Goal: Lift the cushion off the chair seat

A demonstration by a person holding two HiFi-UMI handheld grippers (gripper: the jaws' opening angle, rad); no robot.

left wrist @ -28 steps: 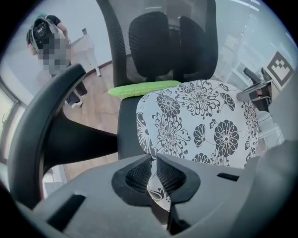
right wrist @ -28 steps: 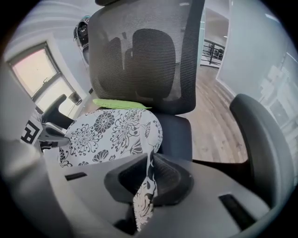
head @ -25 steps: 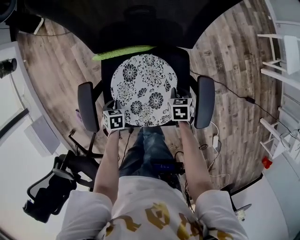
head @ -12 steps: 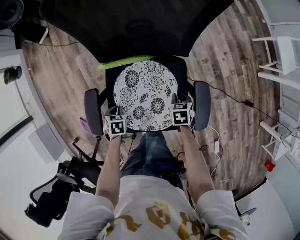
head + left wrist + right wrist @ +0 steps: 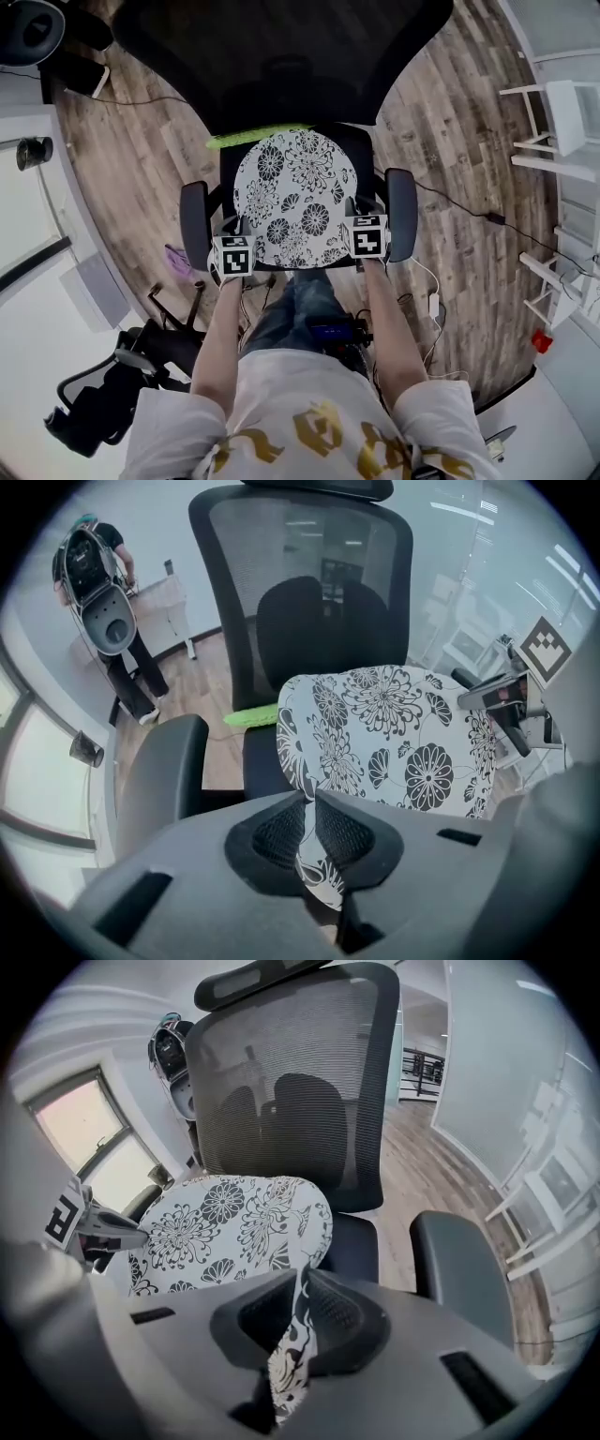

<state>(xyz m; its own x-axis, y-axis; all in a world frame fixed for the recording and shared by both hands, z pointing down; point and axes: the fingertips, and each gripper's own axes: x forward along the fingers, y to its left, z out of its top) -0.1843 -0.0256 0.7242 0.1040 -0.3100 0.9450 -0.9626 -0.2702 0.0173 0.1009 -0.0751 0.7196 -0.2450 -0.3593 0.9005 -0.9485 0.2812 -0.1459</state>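
Note:
A round white cushion (image 5: 294,192) with black flower print hangs above the black seat of an office chair (image 5: 361,141). My left gripper (image 5: 234,246) is shut on the cushion's near left edge, and my right gripper (image 5: 364,225) is shut on its near right edge. In the left gripper view the cushion (image 5: 389,738) stands tilted, with a pinched fold of its fabric between the pads of the left gripper (image 5: 311,841). The right gripper view shows the cushion (image 5: 230,1227) to the left, its edge pinched in the right gripper (image 5: 295,1321), and the chair's mesh backrest (image 5: 291,1091) behind.
The chair's black armrests (image 5: 194,225) (image 5: 400,214) flank both grippers. A green strip (image 5: 253,137) lies at the seat's back edge. Another black chair (image 5: 103,394) stands at lower left on the wood floor (image 5: 450,141). White furniture (image 5: 558,122) and cables (image 5: 469,211) are to the right.
Both grippers have risen with the cushion held between them; it has lifted off the seat. The head view has shifted, so the chair sits lower in the frame.

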